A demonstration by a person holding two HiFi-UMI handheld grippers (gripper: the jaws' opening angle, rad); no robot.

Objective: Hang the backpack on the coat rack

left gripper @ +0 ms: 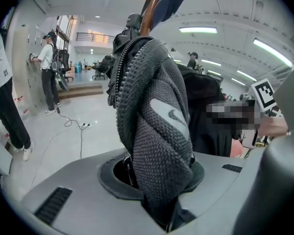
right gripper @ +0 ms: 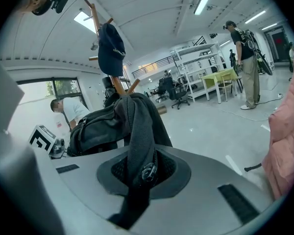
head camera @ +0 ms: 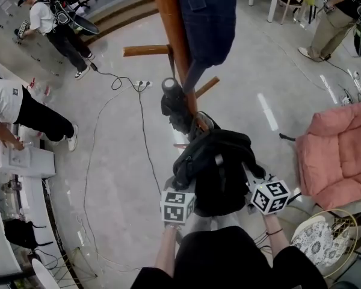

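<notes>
Left tool (left gripper: 158, 187) above glossy grey floor (left gripper: 63, 143)

The backpack (head camera: 219, 173) is black, the coat rack (head camera: 171, 23) brown, the hanging cap (head camera: 210, 17) navy, the armchair (head camera: 340, 155) pink.

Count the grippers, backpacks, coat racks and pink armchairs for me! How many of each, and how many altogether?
grippers: 2, the left gripper and the right gripper
black backpack: 1
wooden coat rack: 1
pink armchair: 1
Total: 5
</notes>
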